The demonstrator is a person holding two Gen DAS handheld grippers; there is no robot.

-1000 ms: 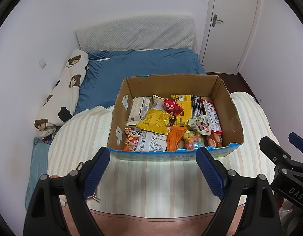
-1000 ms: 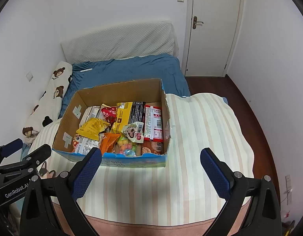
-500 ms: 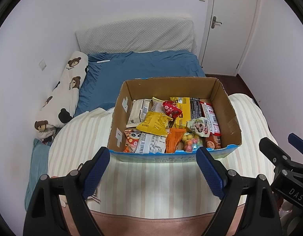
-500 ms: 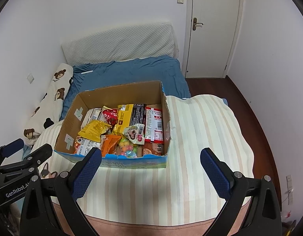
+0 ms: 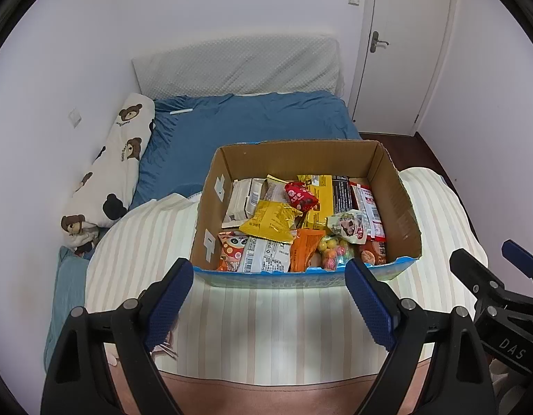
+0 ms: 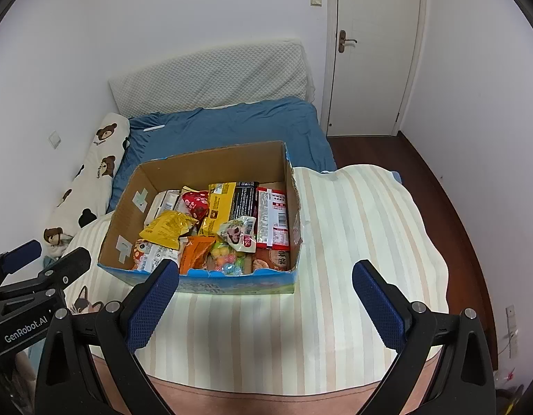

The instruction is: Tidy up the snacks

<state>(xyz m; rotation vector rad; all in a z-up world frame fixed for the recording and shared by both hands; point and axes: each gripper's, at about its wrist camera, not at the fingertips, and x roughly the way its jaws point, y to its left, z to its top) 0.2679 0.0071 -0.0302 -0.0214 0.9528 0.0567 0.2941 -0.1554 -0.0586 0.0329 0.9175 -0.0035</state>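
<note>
Left claw (image 5: 268, 297) released, empty | right claw (image 6: 266, 297) released, empty | snacks (image 5: 301, 224) jumbled inside cardboard box (image 5: 301, 154) on bed (image 5: 266, 332) | sorting stage unclear

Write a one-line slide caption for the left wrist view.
Open left gripper faces a cardboard box of snacks on a striped blanket.
</note>
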